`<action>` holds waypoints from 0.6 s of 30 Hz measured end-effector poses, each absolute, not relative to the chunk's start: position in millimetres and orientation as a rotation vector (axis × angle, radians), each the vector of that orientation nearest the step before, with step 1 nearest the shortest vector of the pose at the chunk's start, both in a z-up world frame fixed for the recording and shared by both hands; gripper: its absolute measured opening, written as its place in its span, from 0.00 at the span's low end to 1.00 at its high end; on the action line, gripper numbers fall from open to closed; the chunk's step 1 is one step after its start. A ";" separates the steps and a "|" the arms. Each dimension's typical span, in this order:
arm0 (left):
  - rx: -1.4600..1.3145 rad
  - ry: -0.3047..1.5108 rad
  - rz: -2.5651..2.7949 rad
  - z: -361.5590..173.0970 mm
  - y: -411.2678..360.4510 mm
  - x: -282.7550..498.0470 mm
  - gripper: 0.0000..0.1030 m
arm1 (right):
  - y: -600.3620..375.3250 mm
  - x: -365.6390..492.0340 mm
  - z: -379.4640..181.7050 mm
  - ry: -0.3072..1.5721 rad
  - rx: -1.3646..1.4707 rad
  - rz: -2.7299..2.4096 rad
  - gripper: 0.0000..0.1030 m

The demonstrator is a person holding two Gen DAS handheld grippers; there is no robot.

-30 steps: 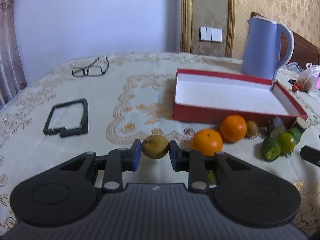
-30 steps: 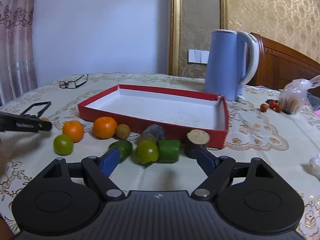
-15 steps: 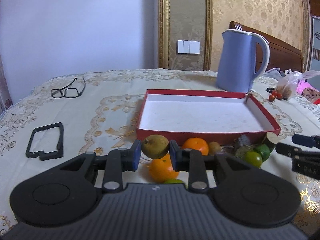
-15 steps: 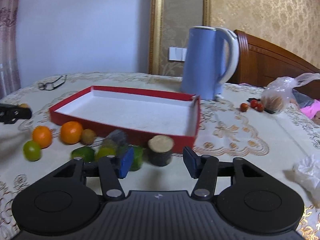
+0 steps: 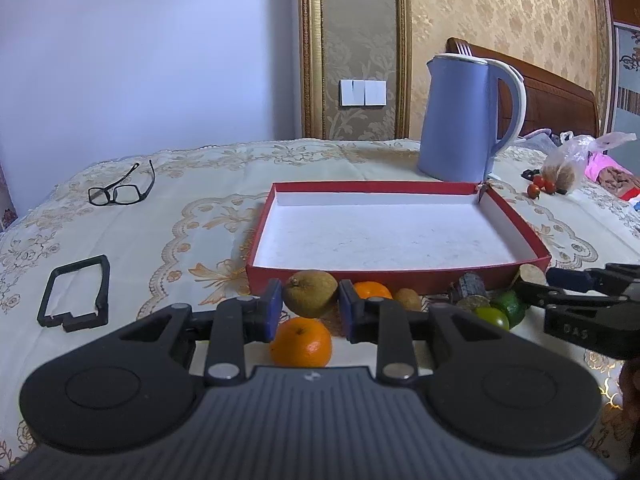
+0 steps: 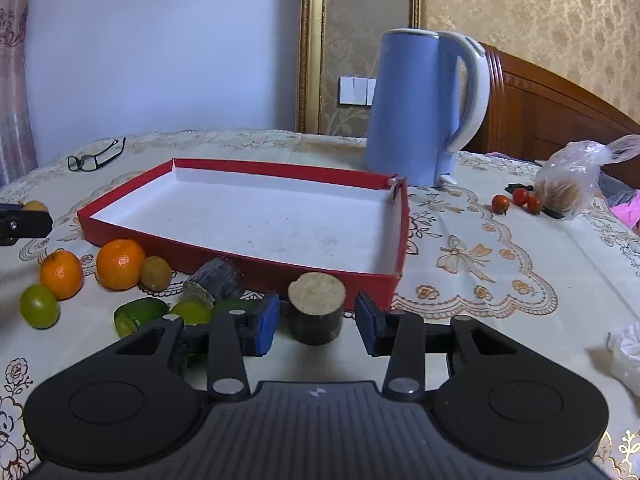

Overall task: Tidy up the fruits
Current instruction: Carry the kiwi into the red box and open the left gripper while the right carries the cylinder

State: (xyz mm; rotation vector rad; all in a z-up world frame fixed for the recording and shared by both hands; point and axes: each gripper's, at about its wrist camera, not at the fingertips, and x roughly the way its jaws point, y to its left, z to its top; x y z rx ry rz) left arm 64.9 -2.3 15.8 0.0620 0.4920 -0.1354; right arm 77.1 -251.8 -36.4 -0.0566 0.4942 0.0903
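Observation:
My left gripper (image 5: 308, 308) is shut on a brown round fruit (image 5: 310, 294) and holds it above an orange (image 5: 302, 342), just before the front wall of the red tray (image 5: 372, 274). The tray's white inside holds nothing. My right gripper (image 6: 317, 322) straddles a dark cane stub with a pale cut top (image 6: 316, 308). Its jaws are closing, and a small gap shows between each pad and the stub. Two oranges (image 6: 120, 264), a small kiwi (image 6: 155, 273), green limes (image 6: 39, 306) and another cane piece (image 6: 216, 280) lie along the tray's front.
A blue kettle (image 6: 420, 108) stands behind the tray's far right corner. Glasses (image 5: 120, 190) and a black frame (image 5: 76, 294) lie to the left. Cherry tomatoes (image 6: 516, 200) and a plastic bag (image 6: 572, 182) are at the right. White crumpled plastic (image 6: 626, 352) sits near the right edge.
The left gripper carried the brown fruit up off the cloth and over to the tray's front wall. The right gripper shifted right to the cane stub and its jaws narrowed around it.

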 end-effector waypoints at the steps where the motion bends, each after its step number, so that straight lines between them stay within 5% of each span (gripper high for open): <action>1: 0.065 0.491 -0.137 16.4 -3.6 65.8 0.26 | -250.9 79.4 -36.6 0.495 -0.061 0.090 0.36; 18: 0.104 0.507 -0.193 22.7 -25.8 98.8 0.26 | -260.0 84.2 -39.3 0.525 -0.013 0.106 0.32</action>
